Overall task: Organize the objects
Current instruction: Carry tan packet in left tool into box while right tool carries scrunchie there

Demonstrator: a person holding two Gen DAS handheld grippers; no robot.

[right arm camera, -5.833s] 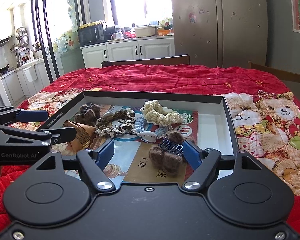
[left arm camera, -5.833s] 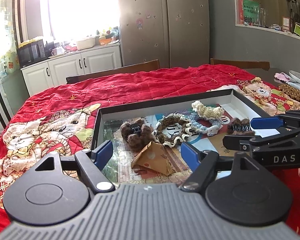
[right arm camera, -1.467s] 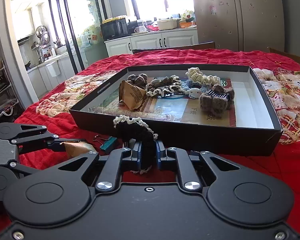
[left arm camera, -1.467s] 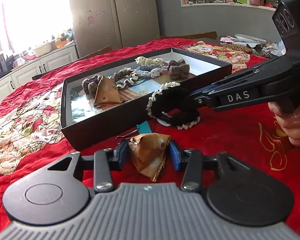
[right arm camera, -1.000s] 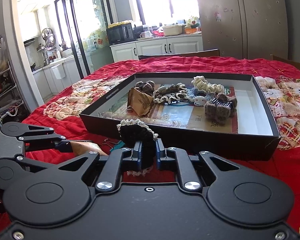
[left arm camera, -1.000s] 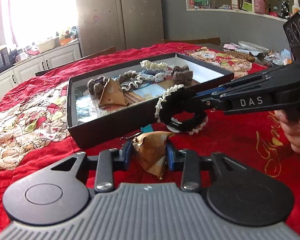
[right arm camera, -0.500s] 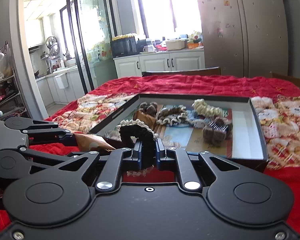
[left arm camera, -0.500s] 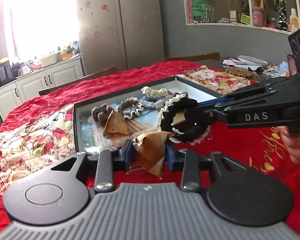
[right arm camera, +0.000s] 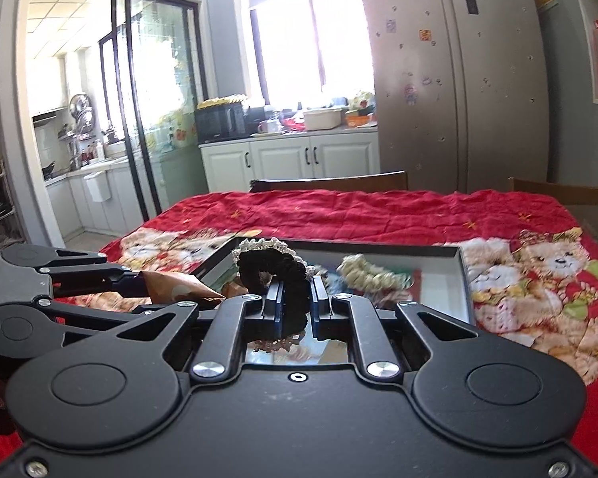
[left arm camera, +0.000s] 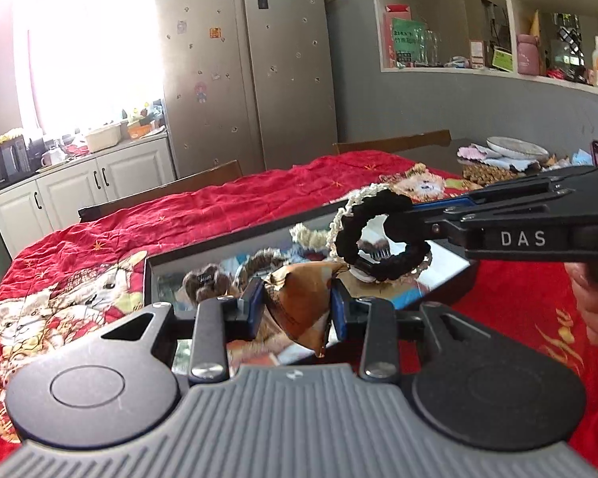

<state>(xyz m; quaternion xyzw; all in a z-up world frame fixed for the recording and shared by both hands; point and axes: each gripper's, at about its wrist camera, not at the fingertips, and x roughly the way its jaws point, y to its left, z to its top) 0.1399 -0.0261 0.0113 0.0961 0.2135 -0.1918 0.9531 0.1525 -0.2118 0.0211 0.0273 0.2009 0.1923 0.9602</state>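
From the left wrist view, the left gripper is clamped on a brown paper pyramid pouch, held up over the near edge of the black tray on the red quilt. Inside the tray lie a brown fuzzy hair clip, a cream crocheted scrunchie and other yarn pieces partly hidden. The right gripper reaches in from the right, pinching a black scrunchie with cream lace trim above the tray; a hand grips its handle. From the right wrist view, the right gripper has its blue pads together on the black scrunchie, the tray lying beyond with the cream scrunchie inside. Only here is the pouch seen from the side, left of the scrunchie.
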